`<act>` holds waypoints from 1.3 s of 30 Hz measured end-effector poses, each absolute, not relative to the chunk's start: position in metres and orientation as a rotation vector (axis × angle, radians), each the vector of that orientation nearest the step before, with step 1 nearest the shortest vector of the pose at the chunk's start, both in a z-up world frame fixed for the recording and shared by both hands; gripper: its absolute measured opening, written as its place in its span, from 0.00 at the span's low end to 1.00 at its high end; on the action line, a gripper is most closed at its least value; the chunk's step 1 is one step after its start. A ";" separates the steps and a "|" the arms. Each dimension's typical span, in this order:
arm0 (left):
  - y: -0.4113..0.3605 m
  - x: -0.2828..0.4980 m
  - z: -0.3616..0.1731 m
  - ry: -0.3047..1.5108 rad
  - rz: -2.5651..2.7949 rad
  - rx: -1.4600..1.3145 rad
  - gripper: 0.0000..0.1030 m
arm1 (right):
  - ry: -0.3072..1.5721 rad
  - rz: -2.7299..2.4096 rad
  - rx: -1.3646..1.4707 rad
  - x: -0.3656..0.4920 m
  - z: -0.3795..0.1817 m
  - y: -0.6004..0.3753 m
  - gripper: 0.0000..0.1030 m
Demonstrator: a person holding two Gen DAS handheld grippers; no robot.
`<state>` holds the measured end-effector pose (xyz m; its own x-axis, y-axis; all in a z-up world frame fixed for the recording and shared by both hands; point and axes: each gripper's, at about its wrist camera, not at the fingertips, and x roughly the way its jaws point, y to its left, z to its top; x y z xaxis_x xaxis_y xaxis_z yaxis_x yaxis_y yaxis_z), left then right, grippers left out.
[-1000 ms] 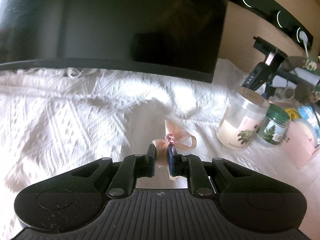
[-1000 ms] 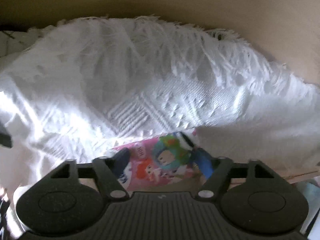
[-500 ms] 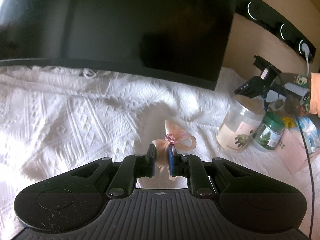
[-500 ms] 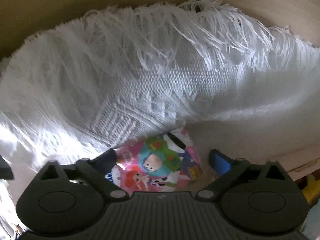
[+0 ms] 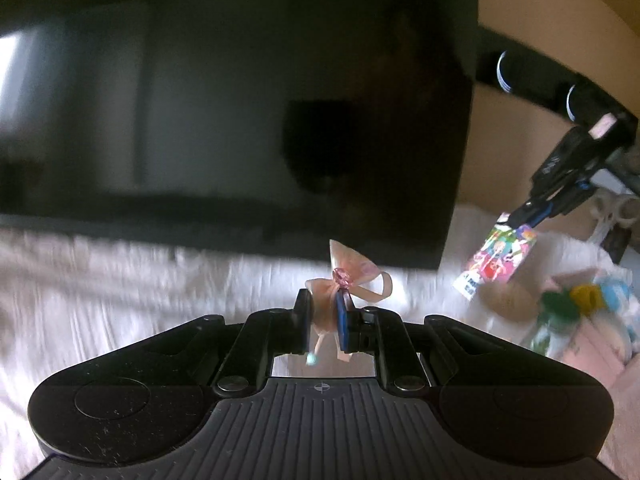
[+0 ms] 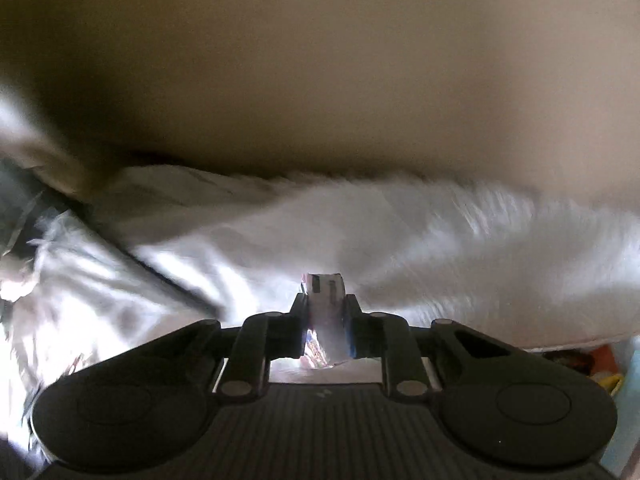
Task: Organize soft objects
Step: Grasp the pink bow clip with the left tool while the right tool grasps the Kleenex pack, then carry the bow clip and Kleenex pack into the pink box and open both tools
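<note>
Now the left tongs (image 5: 323,310) pinch a pink bow (image 5: 347,280) above the white cloth (image 5: 120,280). Right tongs (image 6: 327,312), jaws just closed, clamp a colourful packet (image 5: 496,256), lifted clear of the cloth.

I count one pink ribbon bow (image 5: 352,280), one cartoon-print packet (image 5: 496,258), one dark screen (image 5: 224,100), one white cloth (image 5: 120,280) and two grippers.

Each wrist view close behind its own claw, angled down over the shared white cloth (image 5: 120,280).
</note>
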<state>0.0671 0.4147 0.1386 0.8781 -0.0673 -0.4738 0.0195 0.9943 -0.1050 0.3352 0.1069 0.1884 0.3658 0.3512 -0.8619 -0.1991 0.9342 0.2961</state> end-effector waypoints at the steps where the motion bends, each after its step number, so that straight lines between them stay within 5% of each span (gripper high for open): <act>1: 0.413 0.069 0.147 0.480 -0.047 -0.090 0.15 | 1.108 0.383 0.139 0.325 0.203 0.107 0.17; 9: 0.361 0.084 0.193 0.376 -0.124 -0.067 0.15 | 0.885 0.463 0.068 0.260 0.294 0.077 0.17; 18: 0.233 0.109 0.188 0.436 -0.356 -0.077 0.15 | 0.809 0.359 0.136 0.201 0.302 -0.032 0.17; 31: 0.109 0.157 0.142 0.573 -0.530 -0.139 0.15 | 0.822 0.247 0.331 0.172 0.207 -0.134 0.17; 39: 0.074 0.188 0.090 0.851 -0.447 -0.119 0.20 | 0.859 0.128 0.369 0.175 0.142 -0.157 0.15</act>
